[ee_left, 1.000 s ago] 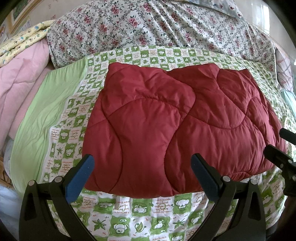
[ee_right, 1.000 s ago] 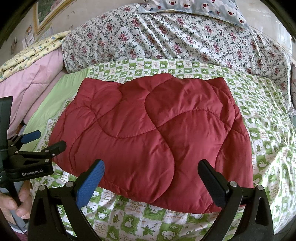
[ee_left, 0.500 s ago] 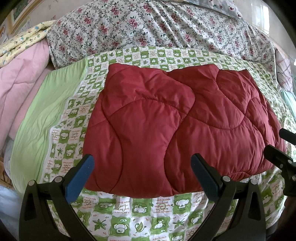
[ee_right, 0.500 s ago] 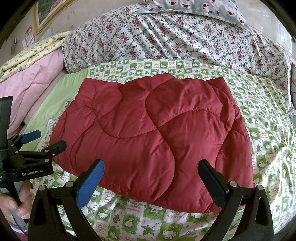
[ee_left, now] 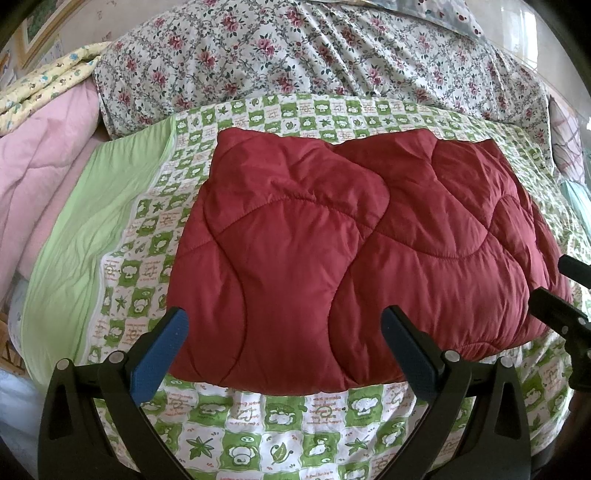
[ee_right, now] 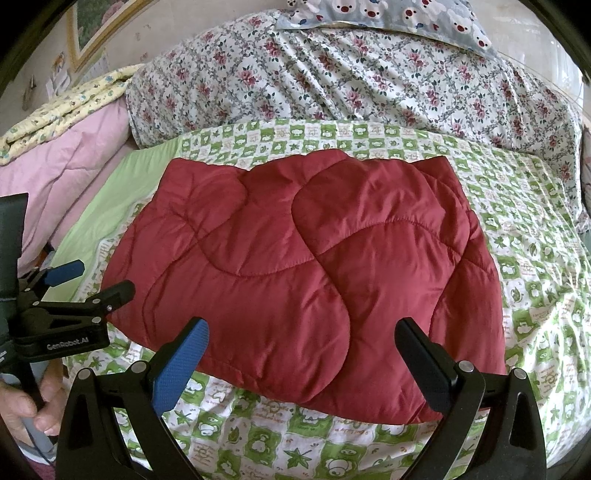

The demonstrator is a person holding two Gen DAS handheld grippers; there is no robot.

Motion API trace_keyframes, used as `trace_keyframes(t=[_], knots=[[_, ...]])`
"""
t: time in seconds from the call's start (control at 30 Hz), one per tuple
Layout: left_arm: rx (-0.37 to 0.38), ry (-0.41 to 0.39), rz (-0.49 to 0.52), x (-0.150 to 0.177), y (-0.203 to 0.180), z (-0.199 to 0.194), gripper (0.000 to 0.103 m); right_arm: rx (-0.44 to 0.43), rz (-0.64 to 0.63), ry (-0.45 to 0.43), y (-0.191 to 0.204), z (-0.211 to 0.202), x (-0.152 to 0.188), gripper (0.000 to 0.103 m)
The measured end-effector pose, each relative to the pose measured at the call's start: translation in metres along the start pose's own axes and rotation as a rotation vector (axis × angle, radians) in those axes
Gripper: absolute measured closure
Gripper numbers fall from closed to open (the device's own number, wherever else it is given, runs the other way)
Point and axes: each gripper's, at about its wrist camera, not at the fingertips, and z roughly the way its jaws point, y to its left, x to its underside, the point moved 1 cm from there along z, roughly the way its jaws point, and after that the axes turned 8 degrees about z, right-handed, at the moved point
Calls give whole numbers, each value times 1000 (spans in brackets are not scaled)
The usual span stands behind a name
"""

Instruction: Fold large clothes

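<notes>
A dark red quilted garment [ee_left: 332,251] [ee_right: 303,273] lies folded into a flat, puffy rectangle on the green-and-white checked bedsheet [ee_left: 280,424] [ee_right: 535,258]. My left gripper [ee_left: 284,332] is open, hovering just in front of the garment's near edge with nothing between its fingers. In the right wrist view my right gripper [ee_right: 301,339] is open too, above the near edge, and holds nothing. The left gripper [ee_right: 88,280] shows at the left of the right wrist view. The right gripper's fingers [ee_left: 554,306] poke in at the right of the left wrist view.
A flowered duvet [ee_right: 351,74] is heaped behind the garment. Pink bedding [ee_left: 40,158] and a yellow printed blanket [ee_right: 66,107] lie at the left. A bear-print pillow [ee_right: 388,14] sits on top at the back. A hand [ee_right: 22,410] holds the left gripper's handle.
</notes>
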Motion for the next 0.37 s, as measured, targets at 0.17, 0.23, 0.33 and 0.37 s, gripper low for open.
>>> trace_keyframes(t=[0.17, 0.23, 0.33, 0.37], knots=[[1, 5, -1, -5, 0, 0, 0, -2, 7, 1, 1, 1, -1, 1], [2, 5, 1, -6, -1, 0, 0, -2, 10, 3, 0, 2, -2, 1], [5, 2, 3, -6, -1, 0, 0, -3, 15, 5, -2, 4, -1, 1], [9, 1, 1, -6, -1, 0, 0, -5, 17, 4, -3, 4, 0, 1]])
